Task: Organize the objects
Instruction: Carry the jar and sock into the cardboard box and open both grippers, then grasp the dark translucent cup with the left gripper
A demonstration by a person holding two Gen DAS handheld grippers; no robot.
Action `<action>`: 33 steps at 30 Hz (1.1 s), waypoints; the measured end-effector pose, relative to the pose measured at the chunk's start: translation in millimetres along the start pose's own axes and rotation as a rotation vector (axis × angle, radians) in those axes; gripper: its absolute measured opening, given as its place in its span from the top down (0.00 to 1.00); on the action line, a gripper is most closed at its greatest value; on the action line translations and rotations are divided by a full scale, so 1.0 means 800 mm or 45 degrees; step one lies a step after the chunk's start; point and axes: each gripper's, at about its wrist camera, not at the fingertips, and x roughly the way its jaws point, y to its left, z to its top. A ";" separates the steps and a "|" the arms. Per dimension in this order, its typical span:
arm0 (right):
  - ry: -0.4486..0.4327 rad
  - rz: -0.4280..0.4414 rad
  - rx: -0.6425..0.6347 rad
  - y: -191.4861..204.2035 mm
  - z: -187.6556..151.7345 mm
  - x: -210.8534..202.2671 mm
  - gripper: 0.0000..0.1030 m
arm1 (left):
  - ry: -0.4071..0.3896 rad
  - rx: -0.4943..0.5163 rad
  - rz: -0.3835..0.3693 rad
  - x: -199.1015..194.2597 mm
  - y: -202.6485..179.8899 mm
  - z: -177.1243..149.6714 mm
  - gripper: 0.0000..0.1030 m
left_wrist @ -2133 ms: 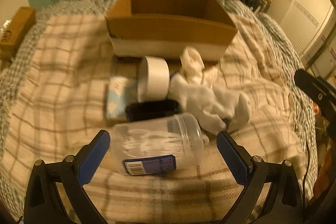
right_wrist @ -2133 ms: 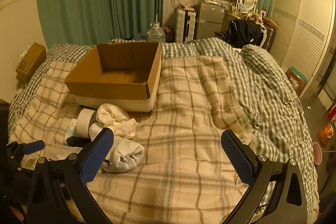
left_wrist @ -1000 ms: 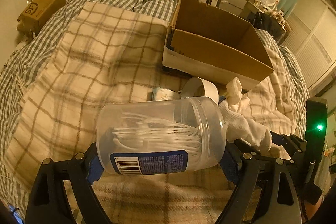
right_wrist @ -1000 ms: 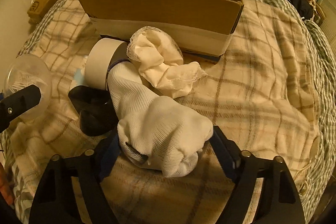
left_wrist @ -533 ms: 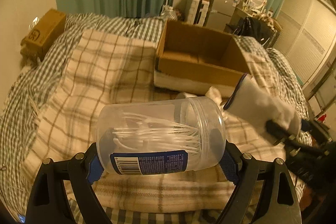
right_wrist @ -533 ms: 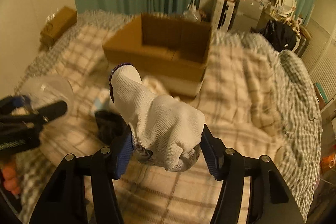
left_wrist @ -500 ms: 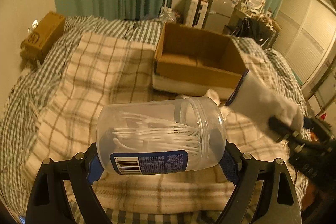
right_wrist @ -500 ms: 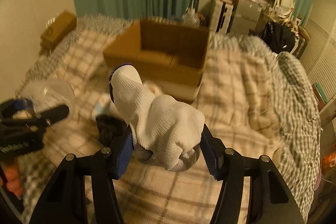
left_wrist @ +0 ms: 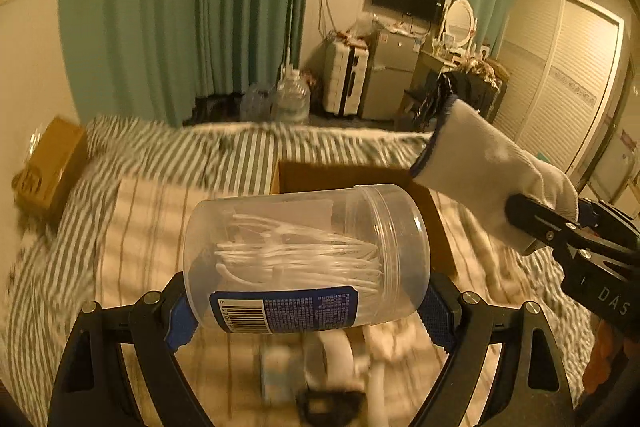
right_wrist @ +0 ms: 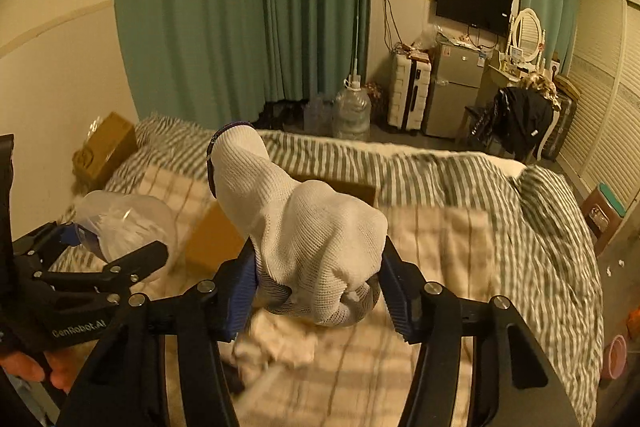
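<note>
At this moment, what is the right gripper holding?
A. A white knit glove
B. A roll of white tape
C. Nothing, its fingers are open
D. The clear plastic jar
A: the right gripper is shut on the white knit glove, which bulges up between its blue pads, while the clear plastic jar sits in the left gripper.

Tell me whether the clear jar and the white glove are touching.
Apart. The left wrist view shows the clear jar in the left gripper and the white glove separated by visible bedding.
</note>
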 end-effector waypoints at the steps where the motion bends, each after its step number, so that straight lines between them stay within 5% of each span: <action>1: -0.002 0.006 0.007 -0.001 0.008 0.010 0.47 | -0.005 0.009 0.005 0.011 0.000 0.008 0.12; 7: 0.031 0.047 0.062 -0.018 0.039 0.084 0.48 | 0.009 0.047 -0.002 0.077 -0.003 0.028 0.12; 15: 0.104 0.127 0.064 -0.035 0.023 0.153 0.50 | 0.067 0.090 -0.032 0.135 -0.012 0.010 0.12; 18: 0.089 0.173 0.121 -0.045 0.022 0.159 0.43 | 0.089 0.099 -0.038 0.141 -0.011 0.006 0.11; 22: 0.038 0.193 0.204 -0.058 0.025 0.146 0.10 | 0.108 0.078 -0.032 0.132 -0.008 0.007 0.02; 33: -0.076 0.122 0.135 -0.070 0.033 0.021 0.09 | -0.031 0.062 0.014 0.009 -0.010 0.017 0.00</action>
